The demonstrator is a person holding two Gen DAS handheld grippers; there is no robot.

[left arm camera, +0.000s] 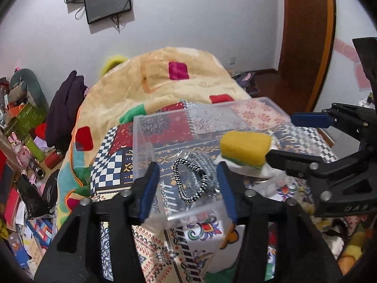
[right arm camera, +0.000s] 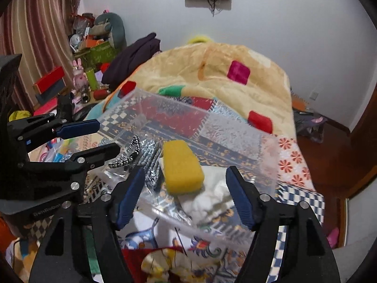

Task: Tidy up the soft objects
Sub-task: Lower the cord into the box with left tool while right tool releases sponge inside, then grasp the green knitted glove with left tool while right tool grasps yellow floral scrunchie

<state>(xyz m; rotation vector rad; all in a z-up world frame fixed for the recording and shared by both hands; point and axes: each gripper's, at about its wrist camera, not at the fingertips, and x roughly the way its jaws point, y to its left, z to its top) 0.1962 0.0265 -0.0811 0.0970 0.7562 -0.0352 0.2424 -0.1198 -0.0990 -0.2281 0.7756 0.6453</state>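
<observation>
A clear plastic box (left arm camera: 141, 146) (right arm camera: 271, 155) stands on a patterned bedspread. Inside lie a yellow sponge (left arm camera: 245, 149) (right arm camera: 182, 167), a white crumpled cloth (right arm camera: 212, 195) (left arm camera: 247, 171) under it, and black-and-white hair ties (left arm camera: 190, 181) (right arm camera: 132, 153) in clear wrap. My left gripper (left arm camera: 188, 186) is open at the box's near wall, its fingers either side of the hair ties. My right gripper (right arm camera: 186, 195) is open over the box, fingers either side of the sponge and cloth. It also shows in the left wrist view (left arm camera: 280, 139), open by the sponge.
A cream blanket (left arm camera: 165, 82) (right arm camera: 235, 82) is heaped behind the box. Clutter and boxes (left arm camera: 21, 141) fill the left side by the curtain (right arm camera: 35, 35). A wooden door (left arm camera: 306, 35) and floor lie to the right.
</observation>
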